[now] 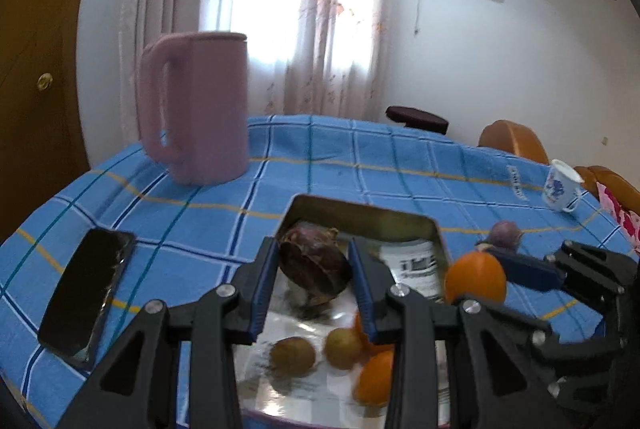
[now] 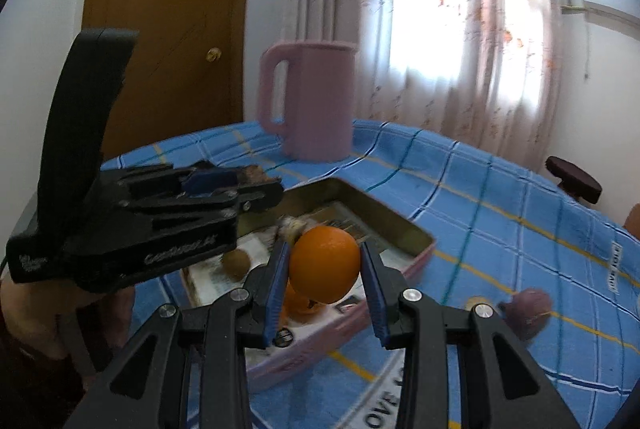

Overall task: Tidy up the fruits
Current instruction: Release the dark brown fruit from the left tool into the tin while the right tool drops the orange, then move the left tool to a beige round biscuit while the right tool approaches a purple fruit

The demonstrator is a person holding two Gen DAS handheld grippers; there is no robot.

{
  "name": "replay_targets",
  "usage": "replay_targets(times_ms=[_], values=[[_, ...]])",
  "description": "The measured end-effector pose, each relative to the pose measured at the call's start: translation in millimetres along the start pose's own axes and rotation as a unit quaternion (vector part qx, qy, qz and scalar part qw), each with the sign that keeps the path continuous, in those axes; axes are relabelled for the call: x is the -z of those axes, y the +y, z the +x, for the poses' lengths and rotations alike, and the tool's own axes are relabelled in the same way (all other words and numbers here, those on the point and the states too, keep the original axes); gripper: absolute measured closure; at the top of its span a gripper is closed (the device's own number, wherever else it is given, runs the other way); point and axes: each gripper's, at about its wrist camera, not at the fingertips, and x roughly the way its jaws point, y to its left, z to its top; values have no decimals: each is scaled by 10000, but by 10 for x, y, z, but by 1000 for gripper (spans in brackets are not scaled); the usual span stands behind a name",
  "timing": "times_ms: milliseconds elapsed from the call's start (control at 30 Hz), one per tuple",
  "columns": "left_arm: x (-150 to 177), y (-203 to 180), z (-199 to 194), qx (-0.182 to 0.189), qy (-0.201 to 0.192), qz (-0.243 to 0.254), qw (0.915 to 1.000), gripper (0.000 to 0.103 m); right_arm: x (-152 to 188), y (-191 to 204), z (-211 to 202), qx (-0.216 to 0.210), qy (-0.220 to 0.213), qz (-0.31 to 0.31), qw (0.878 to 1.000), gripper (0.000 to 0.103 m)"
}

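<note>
My left gripper (image 1: 314,261) is shut on a dark purple mangosteen (image 1: 314,265) and holds it above the metal tin tray (image 1: 360,215). The tray holds two brownish-green fruits (image 1: 293,356) and oranges (image 1: 376,377). My right gripper (image 2: 325,269) is shut on an orange (image 2: 325,263) over the tray's near edge (image 2: 400,229); the same orange shows in the left wrist view (image 1: 475,279). Another purple fruit (image 2: 530,311) lies on the blue checked cloth to the right of the tray, also in the left wrist view (image 1: 505,235).
A pink jug (image 1: 200,109) stands at the back left of the table. A black phone (image 1: 86,293) lies left of the tray. A white cup (image 1: 560,191) stands at the far right edge. Chairs and a dark stool (image 1: 416,117) stand behind the table.
</note>
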Motion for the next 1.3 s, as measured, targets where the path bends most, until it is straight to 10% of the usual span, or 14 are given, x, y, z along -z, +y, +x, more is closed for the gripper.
replay_targets(times_ms=[333, 433, 867, 1300], values=[[61, 96, 20, -126, 101, -97, 9998, 62, 72, 87, 204, -291, 515, -22, 9982, 51], [62, 64, -5, -110, 45, -120, 9999, 42, 73, 17, 109, -283, 393, 61, 9988, 48], [-94, -725, -101, 336, -294, 367, 9983, 16, 200, -1488, -350, 1660, 294, 1390, 9758, 44], [-180, -1214, 83, 505, -160, 755, 9957, 9, 406, -1833, 244, 1319, 1181, 2093, 9617, 44]])
